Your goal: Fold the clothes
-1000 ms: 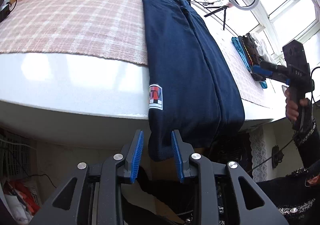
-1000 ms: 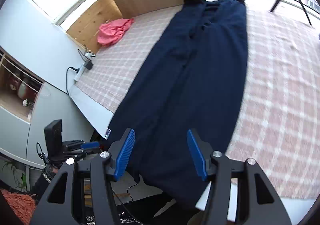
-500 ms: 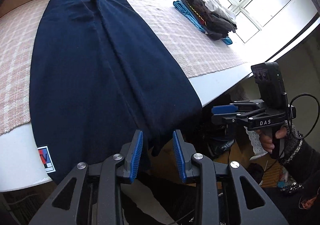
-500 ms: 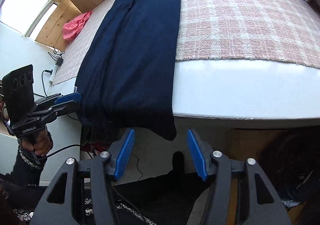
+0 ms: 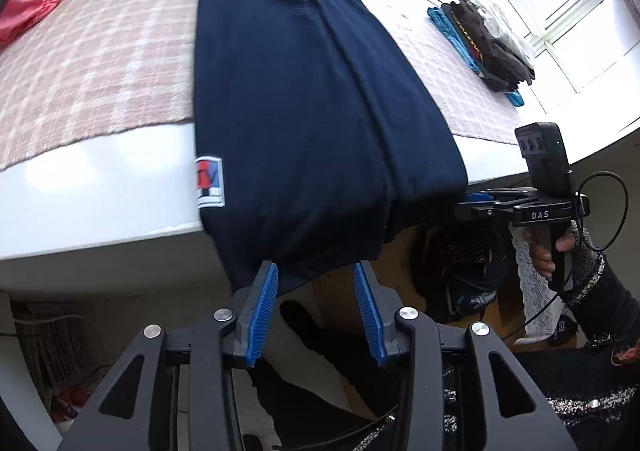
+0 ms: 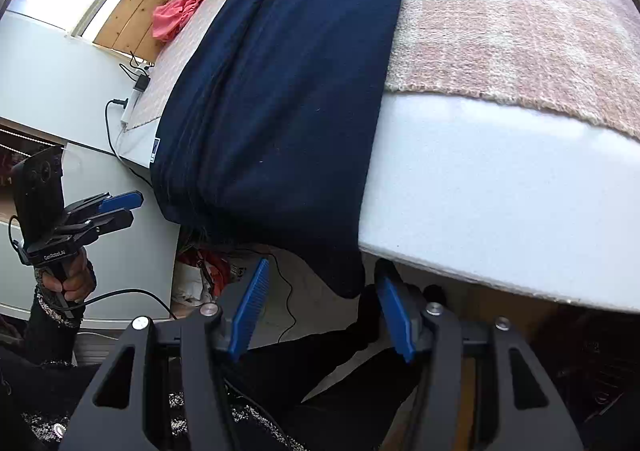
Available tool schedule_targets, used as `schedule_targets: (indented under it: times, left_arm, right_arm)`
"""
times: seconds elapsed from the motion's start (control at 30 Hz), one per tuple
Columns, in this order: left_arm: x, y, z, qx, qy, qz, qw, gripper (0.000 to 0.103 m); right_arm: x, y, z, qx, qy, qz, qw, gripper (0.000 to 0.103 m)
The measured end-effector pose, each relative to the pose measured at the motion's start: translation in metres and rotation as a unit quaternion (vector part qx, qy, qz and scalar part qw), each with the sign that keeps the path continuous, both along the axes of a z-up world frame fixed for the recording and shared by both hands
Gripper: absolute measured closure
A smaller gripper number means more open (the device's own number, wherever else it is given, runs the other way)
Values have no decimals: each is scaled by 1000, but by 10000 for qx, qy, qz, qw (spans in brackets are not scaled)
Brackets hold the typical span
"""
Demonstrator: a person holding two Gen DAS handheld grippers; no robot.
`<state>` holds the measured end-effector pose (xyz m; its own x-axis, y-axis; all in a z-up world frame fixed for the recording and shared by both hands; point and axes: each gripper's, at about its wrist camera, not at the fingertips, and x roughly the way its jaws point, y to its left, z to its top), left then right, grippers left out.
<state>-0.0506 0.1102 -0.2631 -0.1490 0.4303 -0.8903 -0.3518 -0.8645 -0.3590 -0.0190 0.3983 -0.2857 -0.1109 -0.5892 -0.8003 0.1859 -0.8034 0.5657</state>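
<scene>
Navy knit cloth, a long pair of trousers (image 5: pixel 304 99), lies stretched along the bed, over a pink-and-cream checked blanket (image 5: pixel 100 63), with its near end draped over the bed's white edge (image 5: pixel 92 191) and hanging free. A small red, white and blue label (image 5: pixel 209 183) sits at that end, near the bed's edge. The fabric looks soft and heavy, with a lengthwise crease down its middle.

Below the bed's edge, the left hand-held gripper (image 5: pixel 316 315) is opening its jaws; the hanging hem reaches down to the tips of the ribbed blue pads (image 5: pixel 262 311), but they do not press on it. At the other corner of the hem, the right hand-held gripper (image 6: pixel 320 315) stands released and wide, with the dangling corner just above the gap and nothing clamped.

My worry is an uneven pinch. If either side closes on only one layer, the other layers would probably slide and the fold would come out skewed. If the two sides catch at different heights, the hem could twist. A hard pull might also drag the loose blanket, or slide the heavy trousers off the bed.

Farther along the bed from its near edge lie a crumpled pink garment (image 5: pixel 28 7) and a stack of folded clothes (image 5: pixel 484 47).
</scene>
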Motion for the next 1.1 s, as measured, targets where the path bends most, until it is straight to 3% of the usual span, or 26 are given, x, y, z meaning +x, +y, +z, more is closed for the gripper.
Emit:
schedule_targets:
  times: [0.03,0.07,0.1,0.13,0.3,0.4,0.43,0.47,0.53,0.63,0.7,0.73,0.77,0.87,1.1]
  left_arm:
    - [-4,-9,-6,-38,-47,64,10000,65]
    - [-7,-13,-12,-56,-108,82,9999,65]
    - [-12,-15,-17,-65,-150,67,9998,65]
    - [-15,-13,-23,-21,-196,6,9998,64]
    - [-29,-1,-45,271,-357,-243,9987,65]
    - [-31,1,-47,450,-329,-296,9980,77]
    - [-31,1,-47,500,-344,-327,9976,80]
    - [-31,0,-46,544,-355,-359,9972,80]
    - [-34,-1,-49,596,-467,-345,9965,79]
    - [-37,-1,-49,724,-545,-372,9952,80]
    - [-38,0,-45,813,-523,-477,9942,98]
    - [-37,4,-40,799,-441,-558,9943,97]
    - [-35,4,-33,803,-326,-653,9941,97]
    - [-34,6,-11,1011,-184,-801,9915,97]
    - [-62,-4,44,1656,-75,-907,9820,97]
  right_arm:
    - [1,0,0,-46,13,6,10000,49]
    - [1,-1,1,-74,21,15,10000,59]
    - [1,-2,3,-102,8,28,9999,72]
    - [1,-4,5,-113,-8,56,9999,99]
    - [7,-6,14,103,-54,316,9994,98]
    - [4,-4,16,216,-21,231,9995,96]
    - [2,-4,16,268,-15,204,9994,86]
    - [0,-5,16,280,-35,189,9994,70]
    - [-2,-9,17,220,-69,198,9995,61]
    - [-2,-16,12,219,-91,208,9995,61]
    - [-1,-19,9,92,-176,217,9996,64]
    - [0,-19,8,-34,-268,219,9994,86]
    - [1,-20,9,-108,-337,223,9991,98]
    - [3,-19,21,-222,-312,174,9991,98]
    - [1,3,70,-1355,34,-637,9887,98]
